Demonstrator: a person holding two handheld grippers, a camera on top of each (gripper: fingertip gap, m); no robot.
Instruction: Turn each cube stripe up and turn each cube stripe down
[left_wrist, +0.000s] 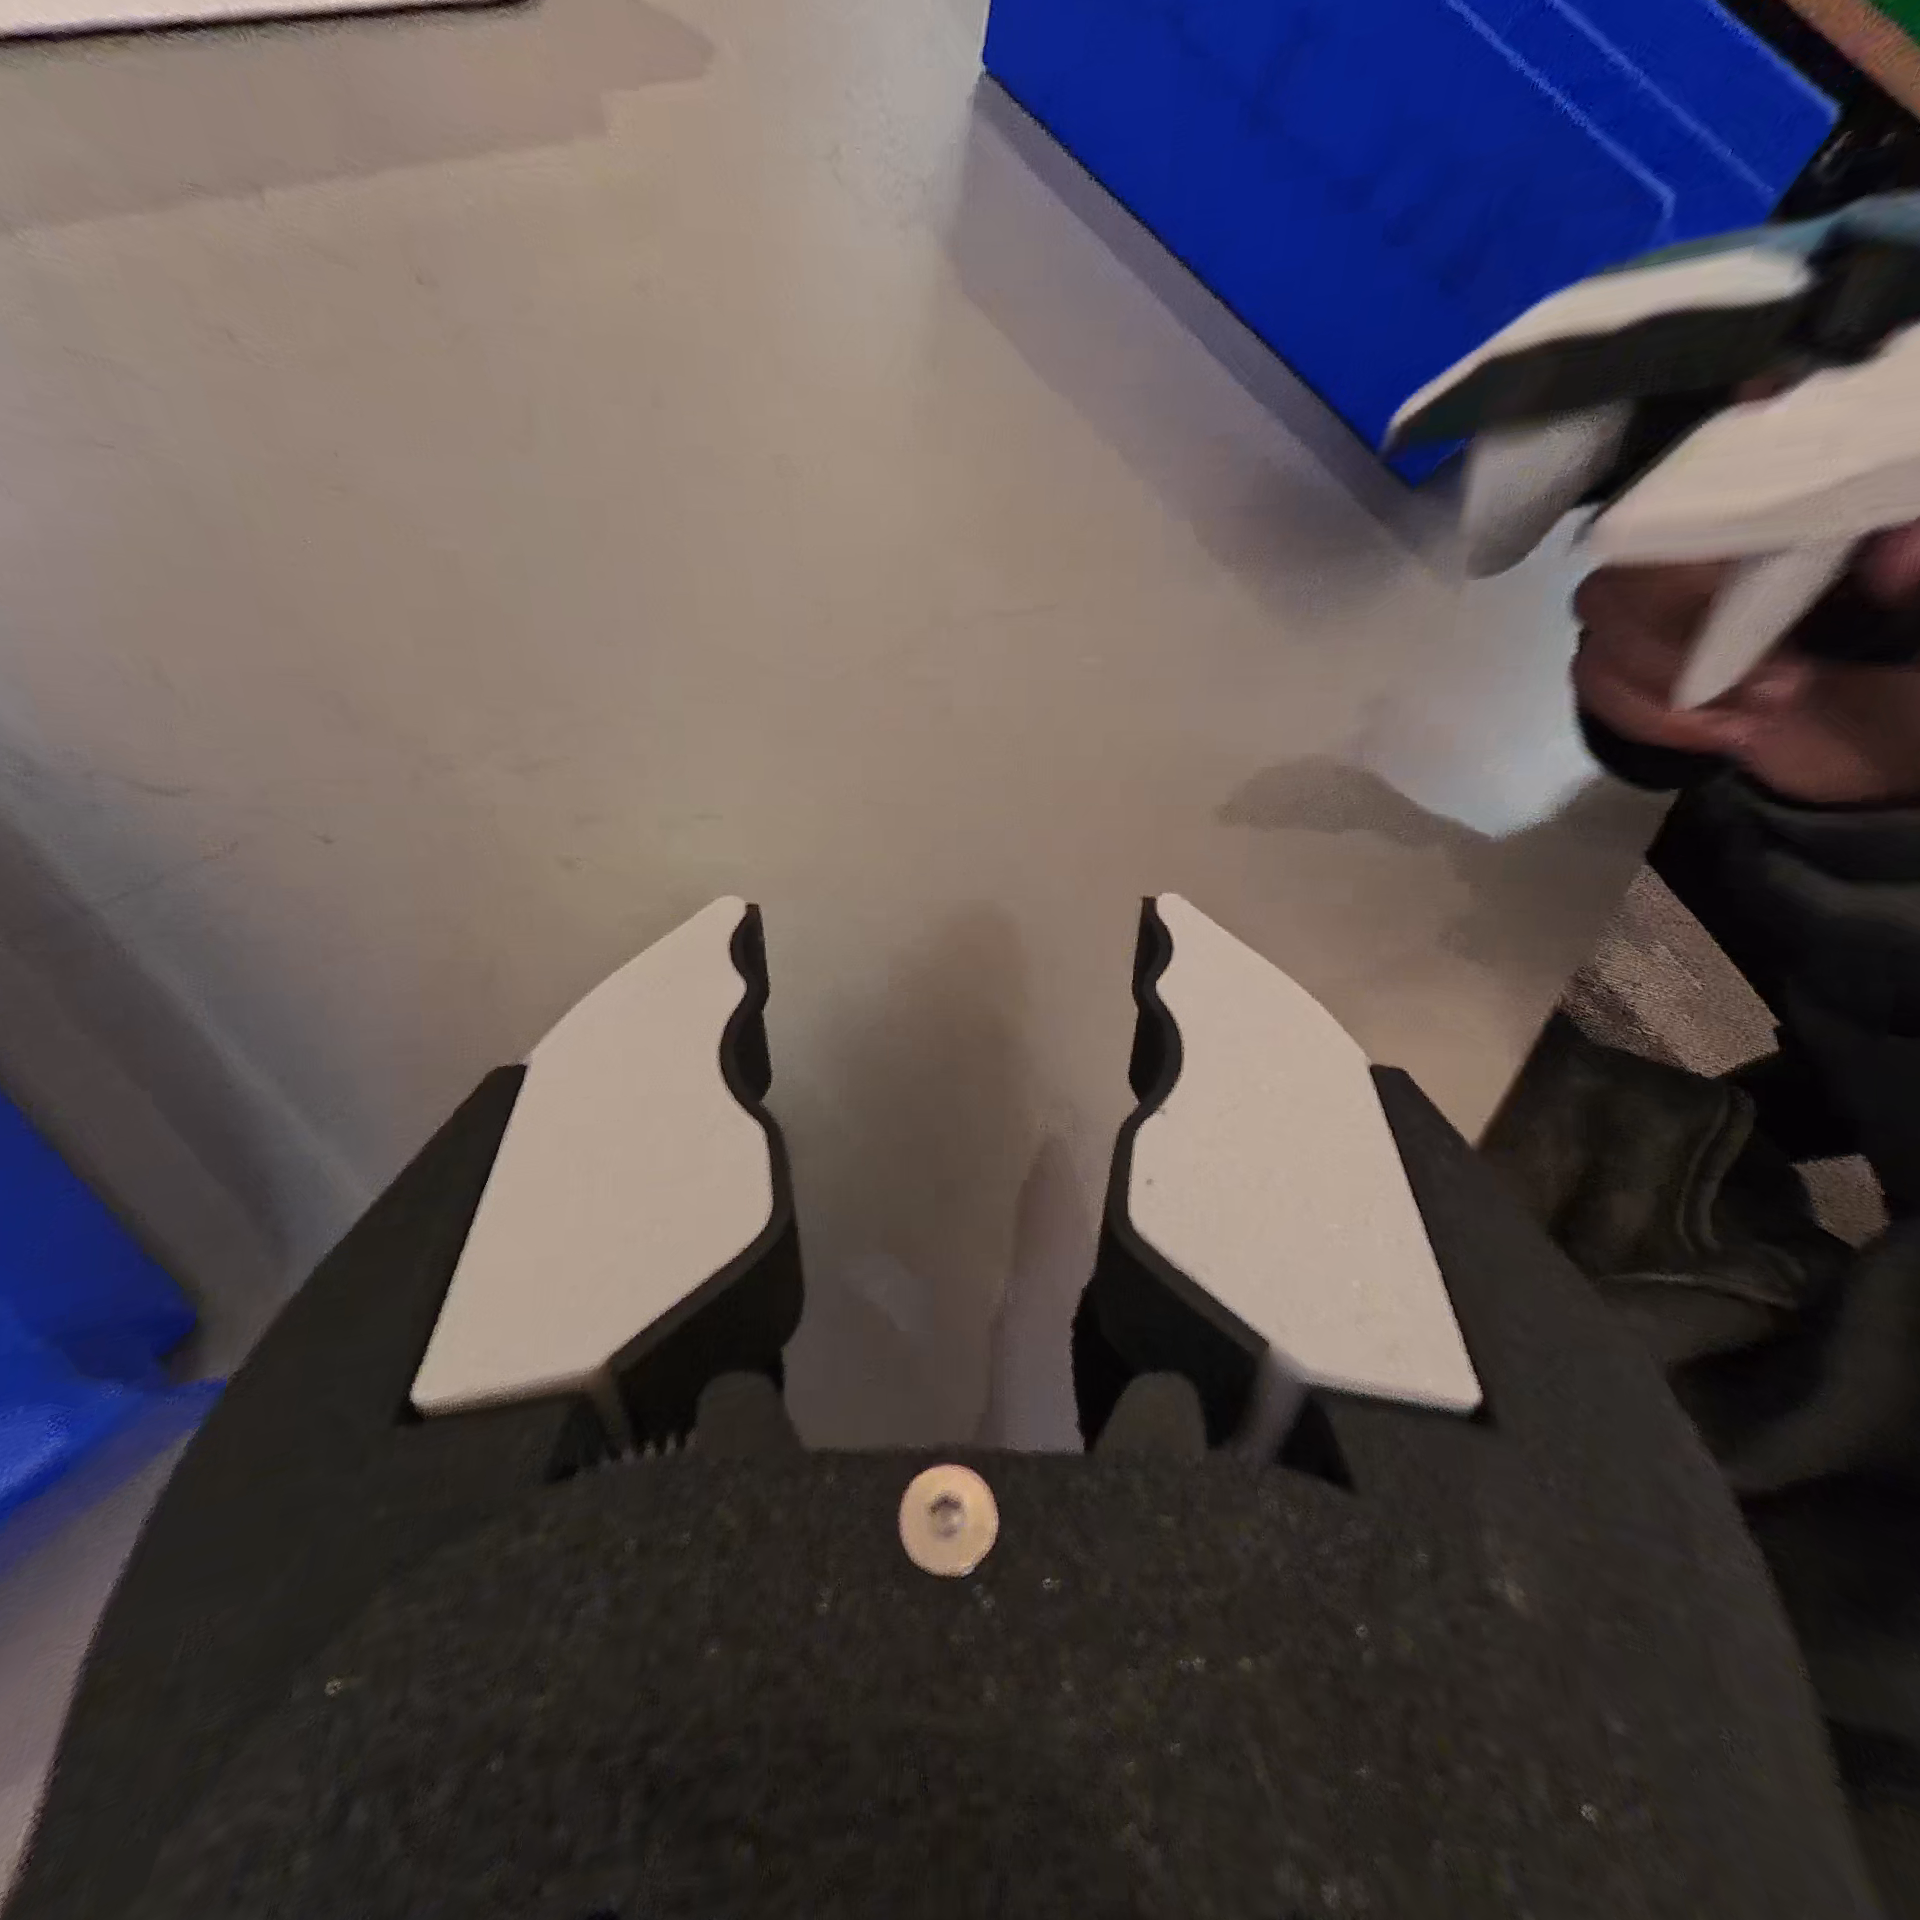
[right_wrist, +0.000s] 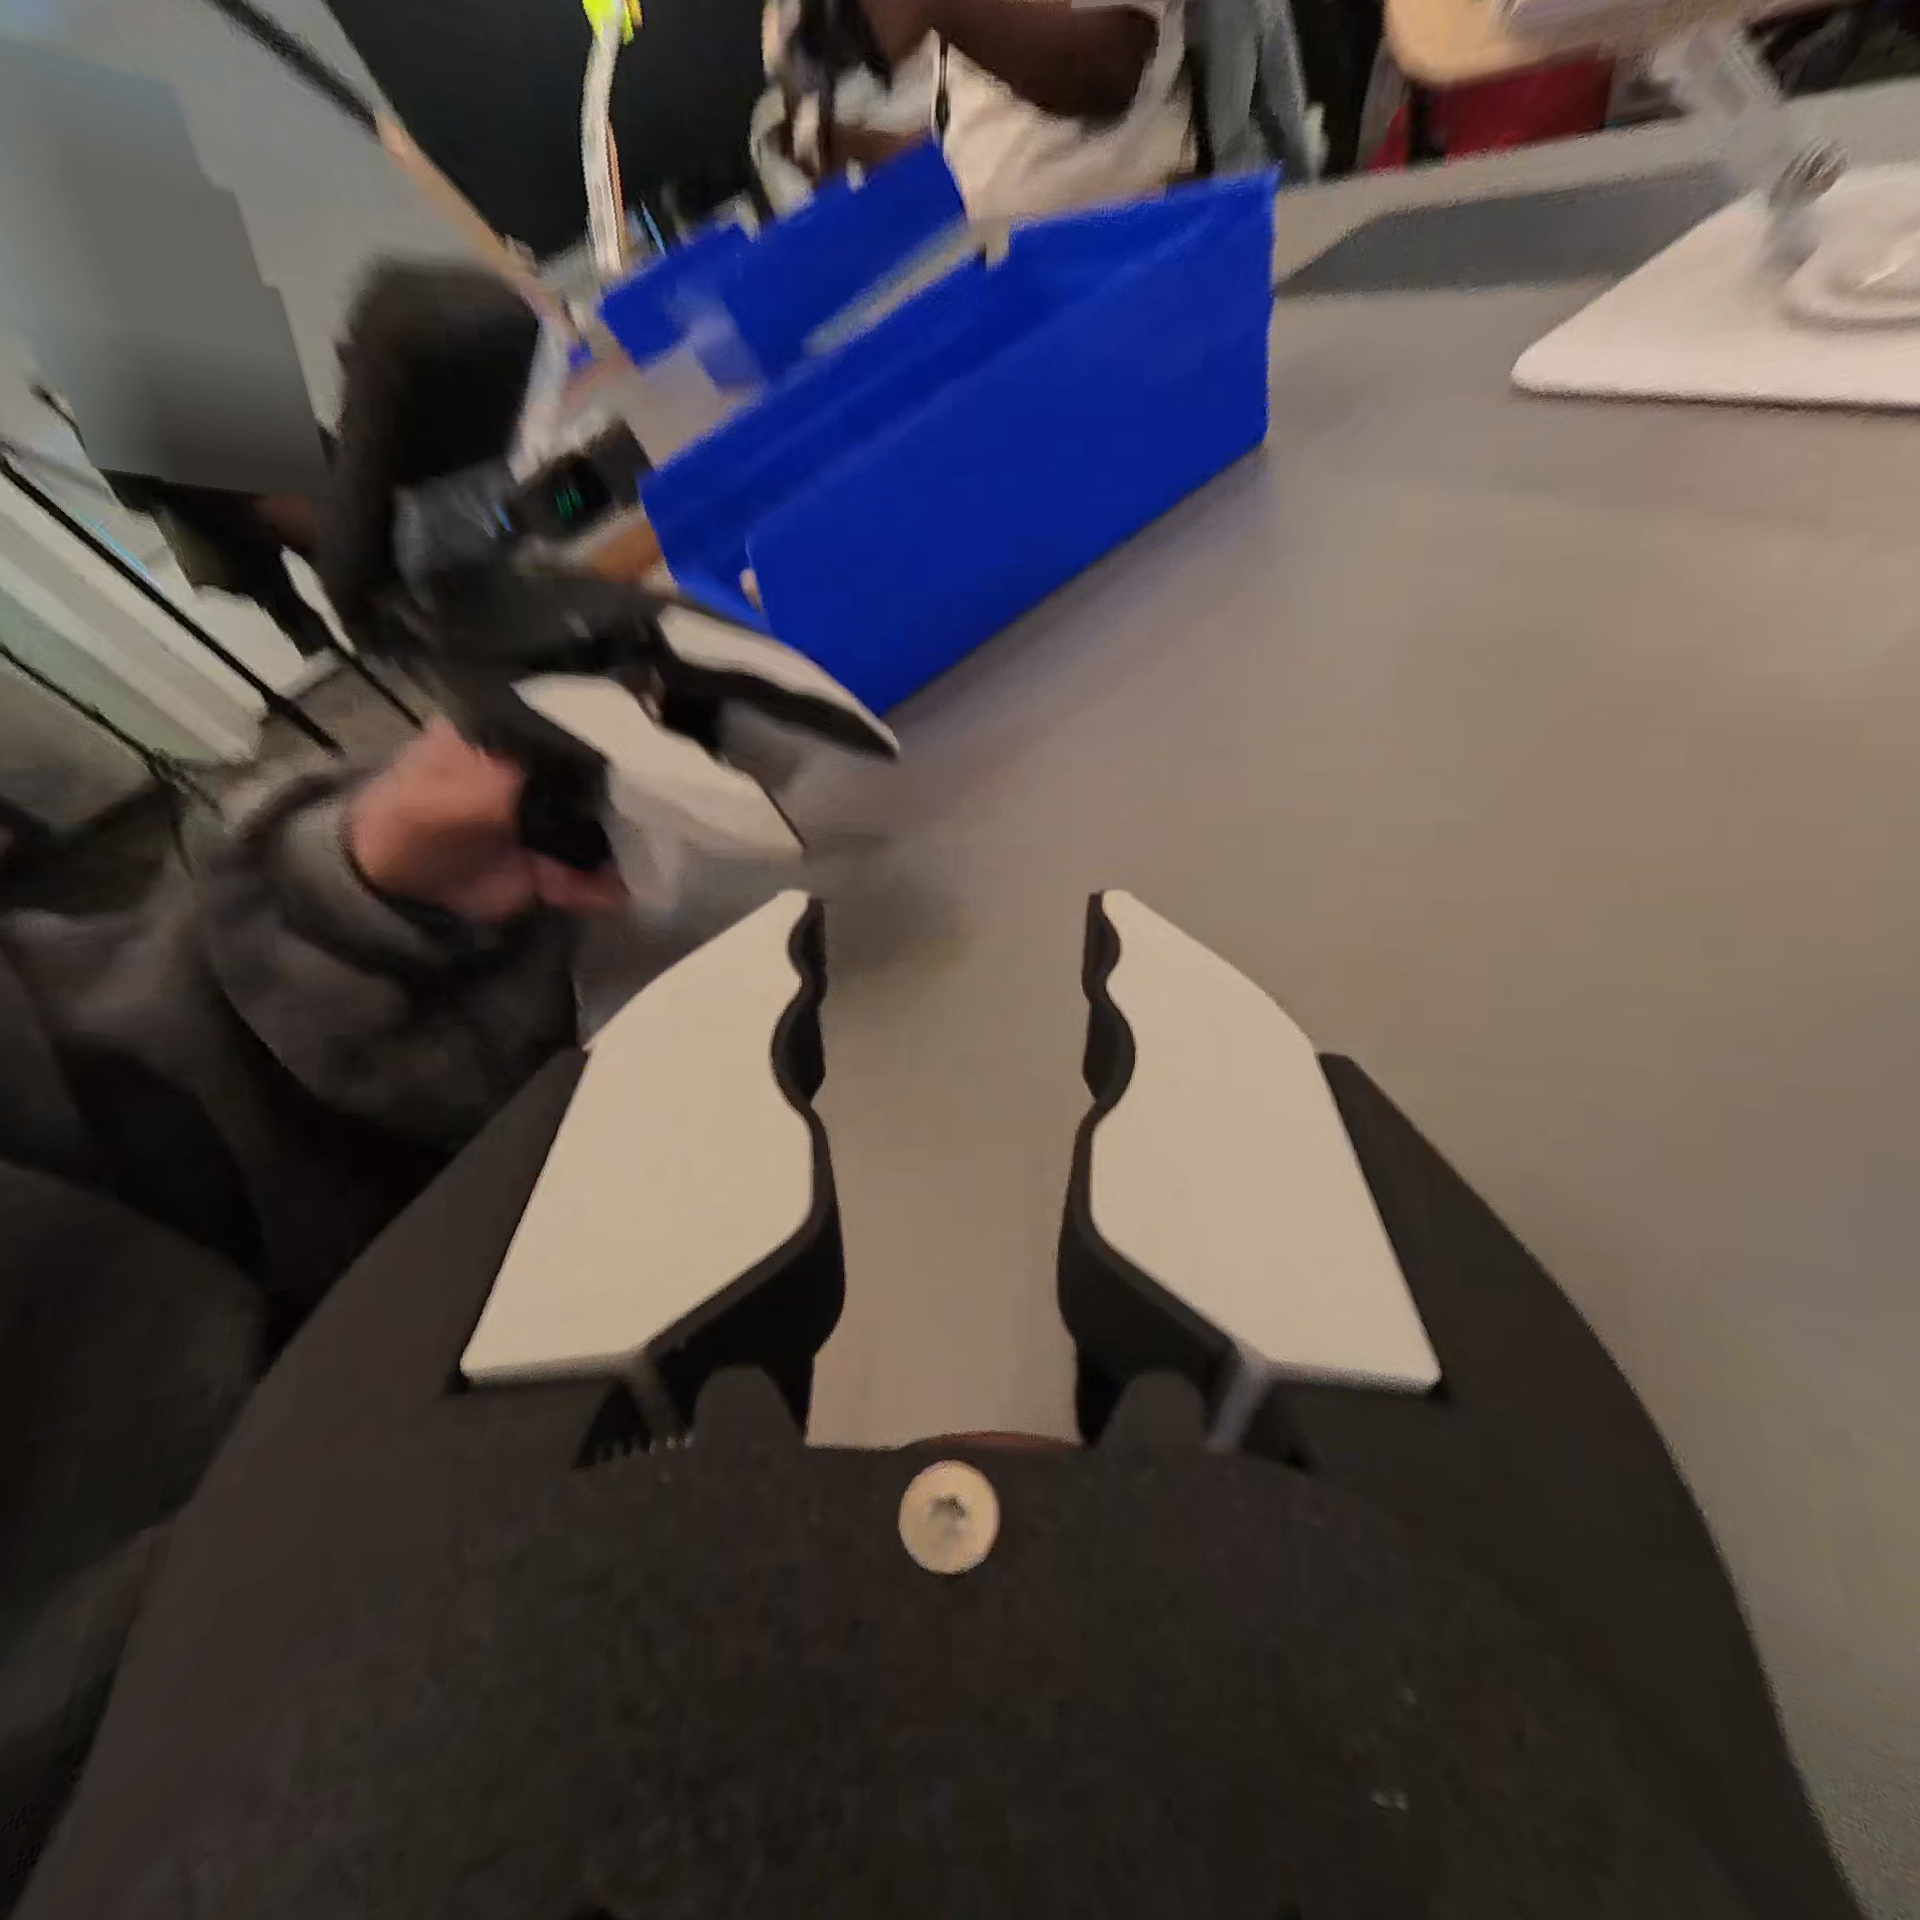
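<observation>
No cube shows in either view. My left gripper (left_wrist: 951, 914) is open and empty above the bare grey table (left_wrist: 623, 623). My right gripper (right_wrist: 954, 909) is open and empty above the same table (right_wrist: 1455, 831). The right gripper also shows, blurred, at the right edge of the left wrist view (left_wrist: 1475, 468), held by a hand. The left gripper shows, blurred, at the left of the right wrist view (right_wrist: 821, 779), held by a hand in a grey sleeve.
A blue bin (left_wrist: 1351, 208) stands on the table at the far right; a second blue thing (left_wrist: 62, 1299) is at the near left. In the right wrist view a blue bin (right_wrist: 987, 447) stands ahead, a white mat (right_wrist: 1714, 343) lies far right, and a person sits behind.
</observation>
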